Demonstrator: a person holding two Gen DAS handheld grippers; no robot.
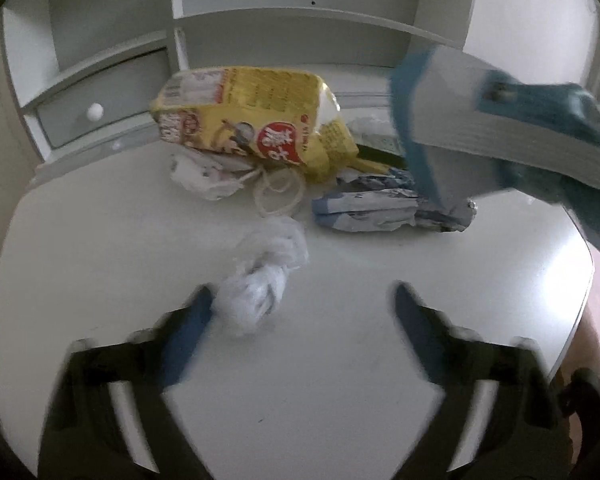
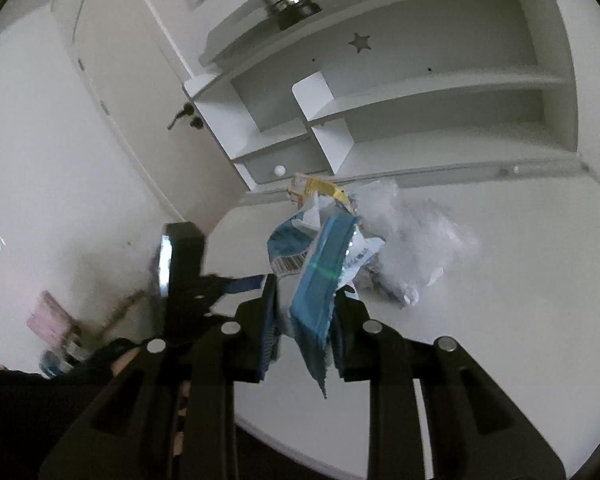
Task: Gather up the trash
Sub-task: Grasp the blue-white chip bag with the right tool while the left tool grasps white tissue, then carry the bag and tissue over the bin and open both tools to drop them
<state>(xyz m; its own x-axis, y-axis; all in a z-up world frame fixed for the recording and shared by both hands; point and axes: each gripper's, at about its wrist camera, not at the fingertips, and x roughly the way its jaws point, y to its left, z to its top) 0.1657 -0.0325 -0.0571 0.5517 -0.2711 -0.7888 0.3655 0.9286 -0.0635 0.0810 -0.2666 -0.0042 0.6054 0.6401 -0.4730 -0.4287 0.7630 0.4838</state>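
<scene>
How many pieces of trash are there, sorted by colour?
Yellow: 1, the bag
Blue and white: 2, a wrapper on the desk and one held in the right gripper
White: 2, two plastic wads
Total: 5

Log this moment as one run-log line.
task: collect trash | left gripper: open beside crumpled white plastic on table | right gripper: shut on blue wrapper, lifted

Dim, flat indoor light; motion blur, heavy fisheye bending, dark corners.
</scene>
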